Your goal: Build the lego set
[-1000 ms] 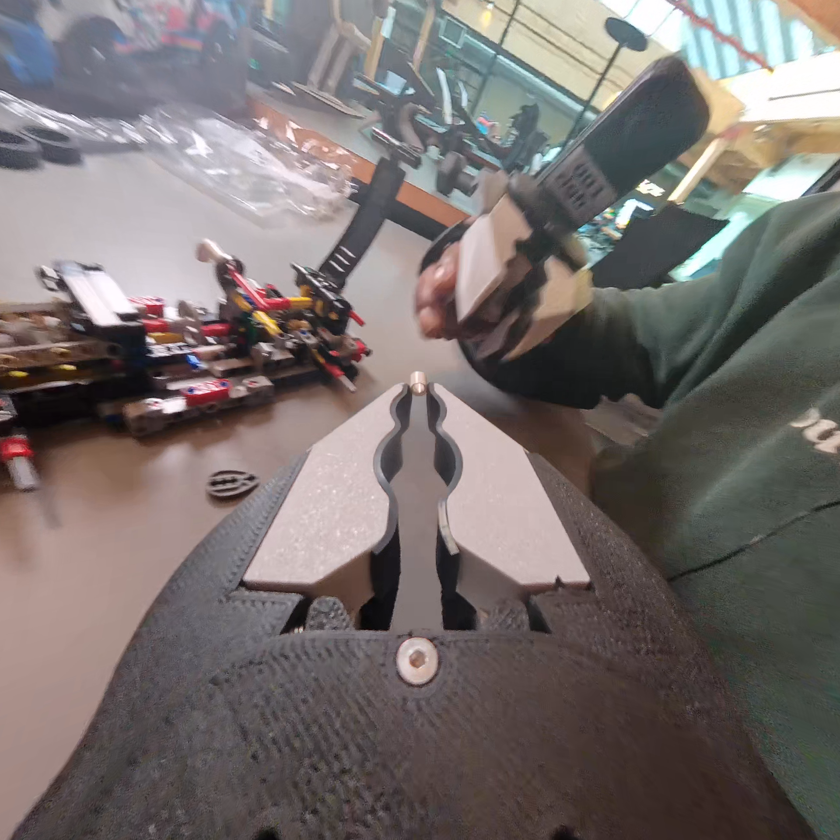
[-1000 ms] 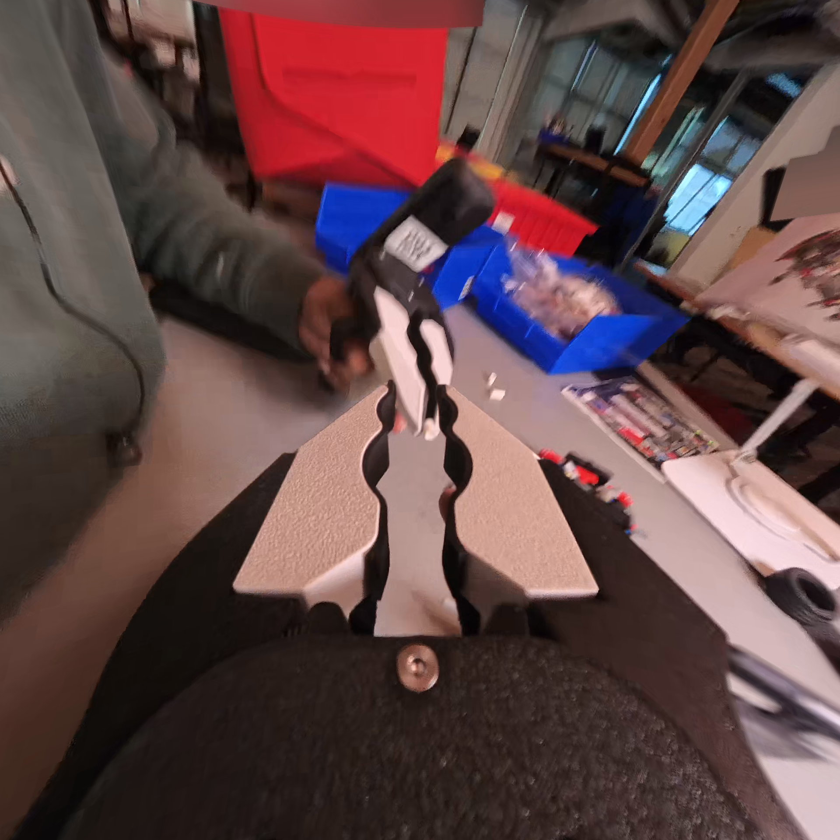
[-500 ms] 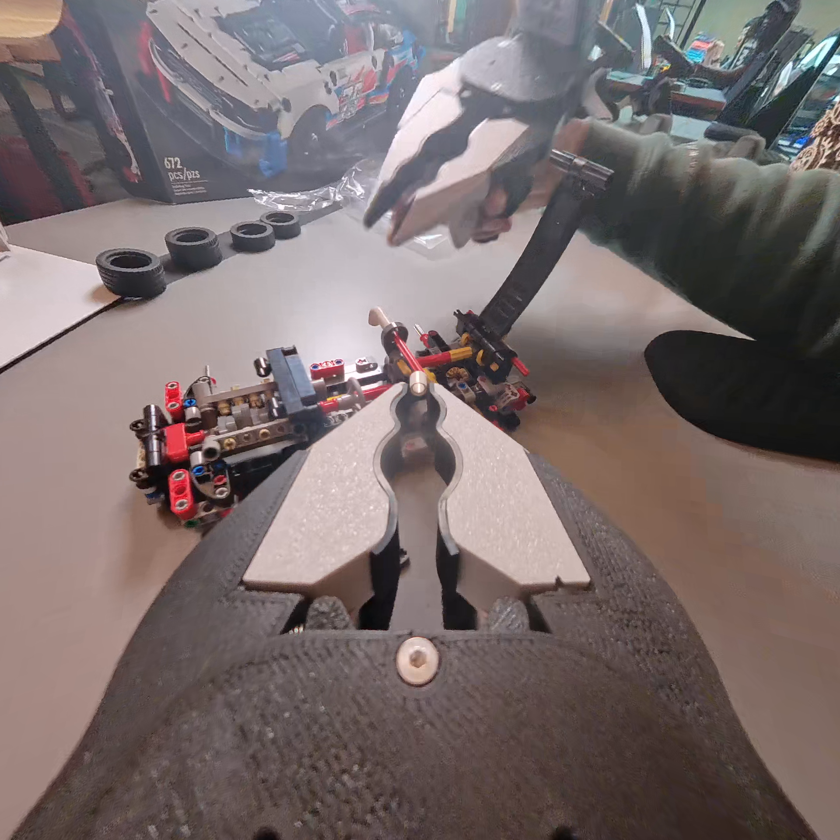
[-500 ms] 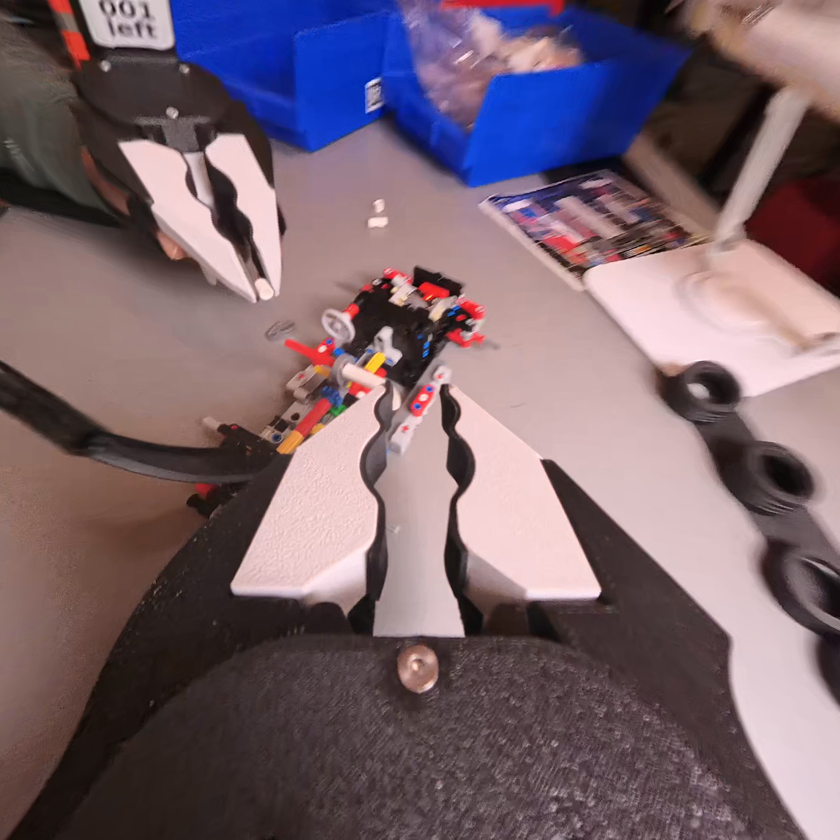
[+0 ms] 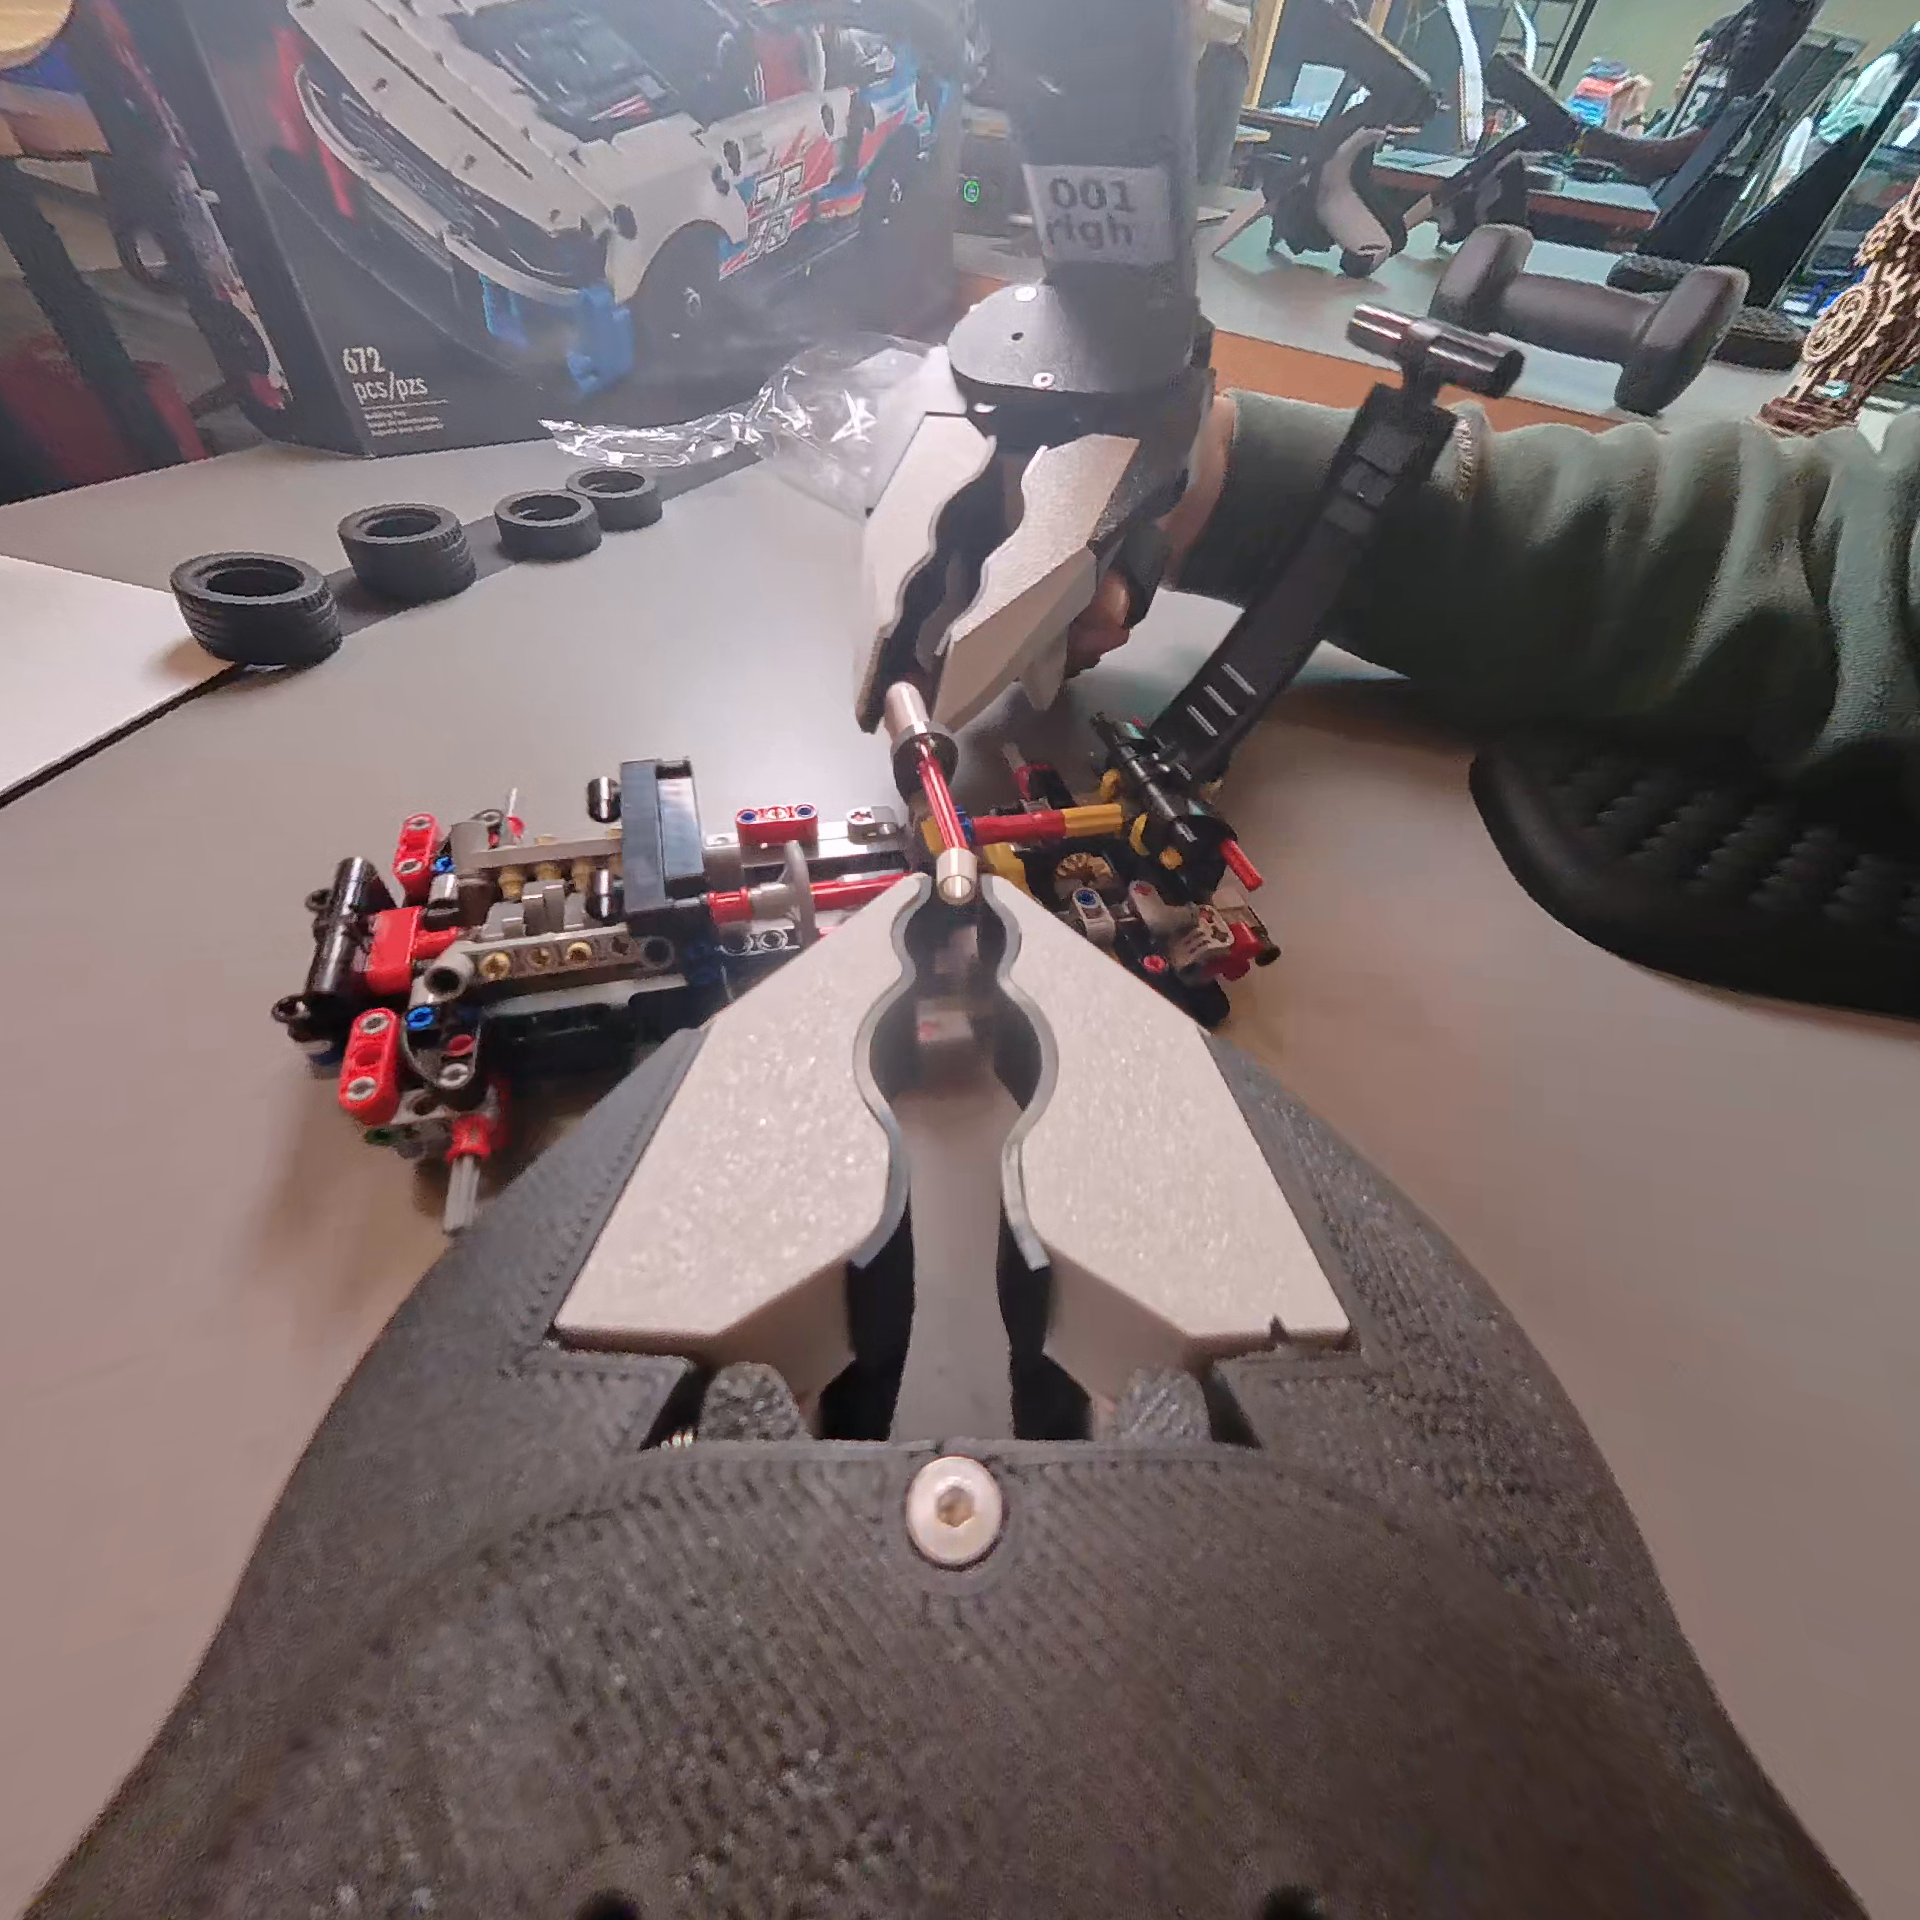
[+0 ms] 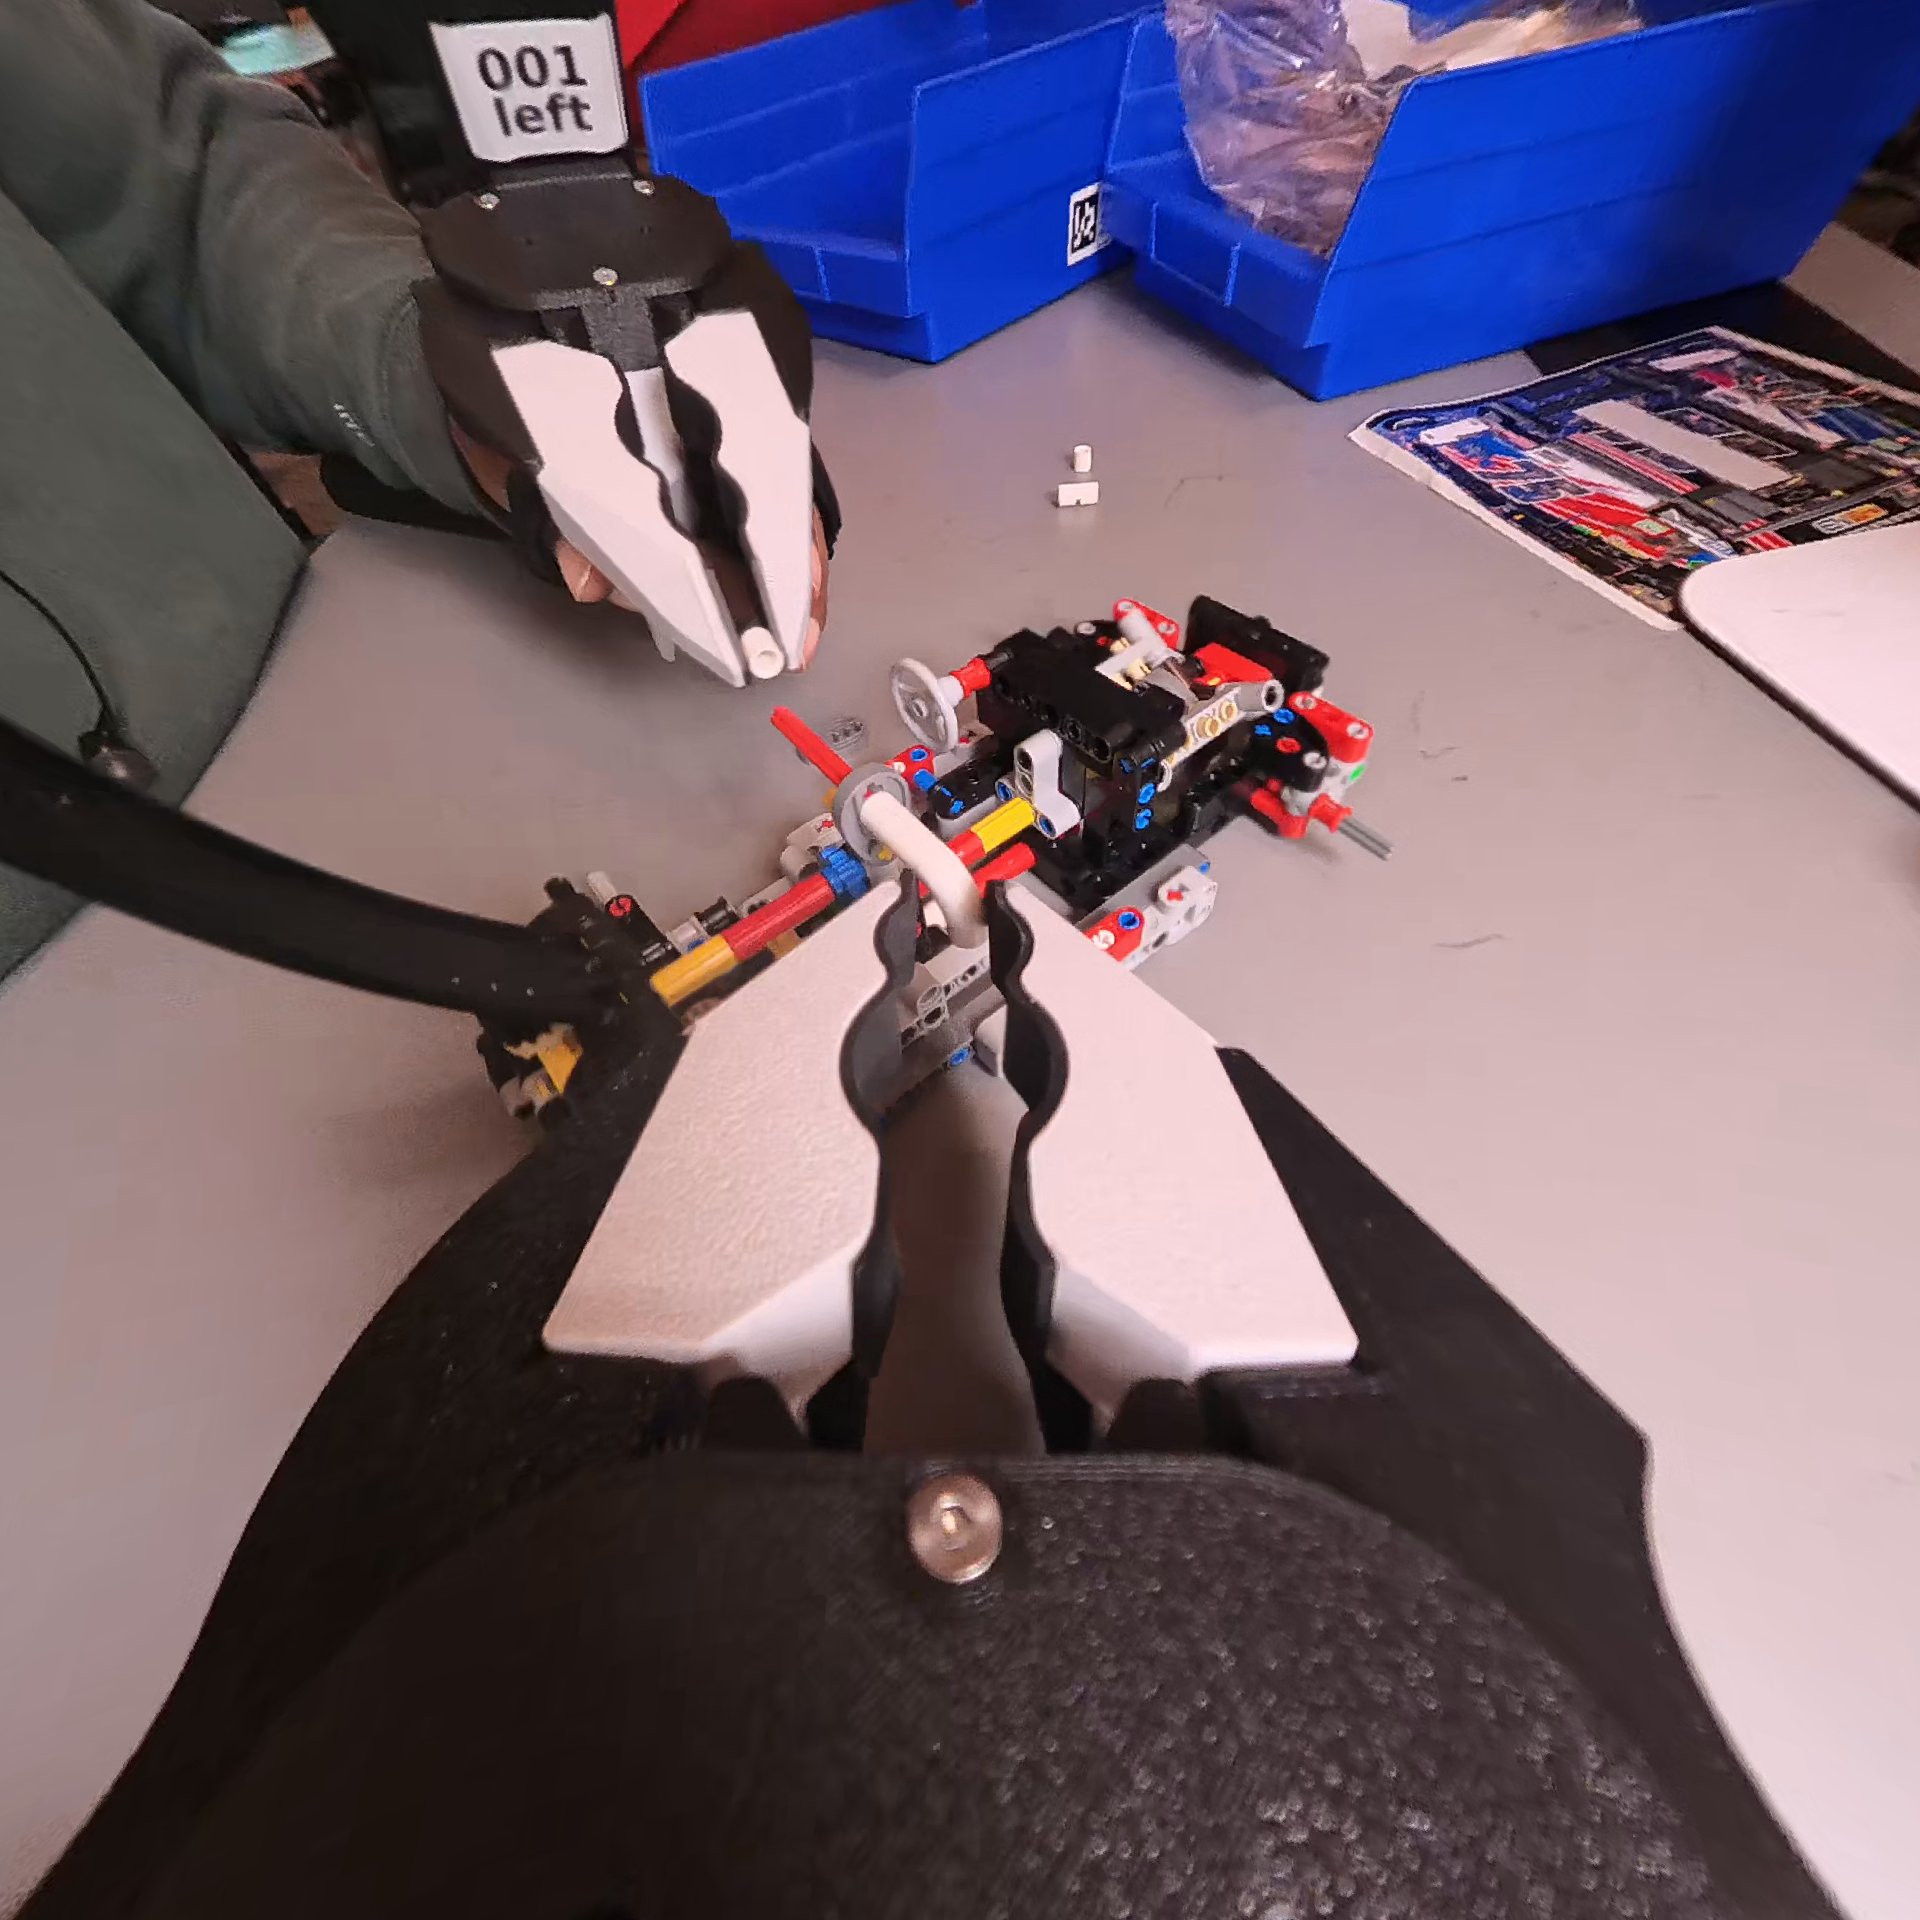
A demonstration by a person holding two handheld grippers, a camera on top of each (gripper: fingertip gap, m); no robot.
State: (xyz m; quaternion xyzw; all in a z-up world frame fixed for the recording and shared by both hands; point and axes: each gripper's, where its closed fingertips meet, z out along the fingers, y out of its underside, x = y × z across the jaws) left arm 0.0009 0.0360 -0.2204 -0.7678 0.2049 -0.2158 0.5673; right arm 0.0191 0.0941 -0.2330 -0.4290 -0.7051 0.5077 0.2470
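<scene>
Both tools have dropped from mid-air to the model, the right one narrowing as it arrived.
Table: grey, carries all items.
Brick-built chassis: lying at table centre, between the two tools.
Right tool: nearly closed, pads pressing a white curved tube that runs into a grey disc on the chassis.
Left tool: almost fully closed on a short white pin, held just beside the chassis, clear of it.

Two wrist cameras, each close above the table, facing each other, both seeing the toy car frame.
</scene>
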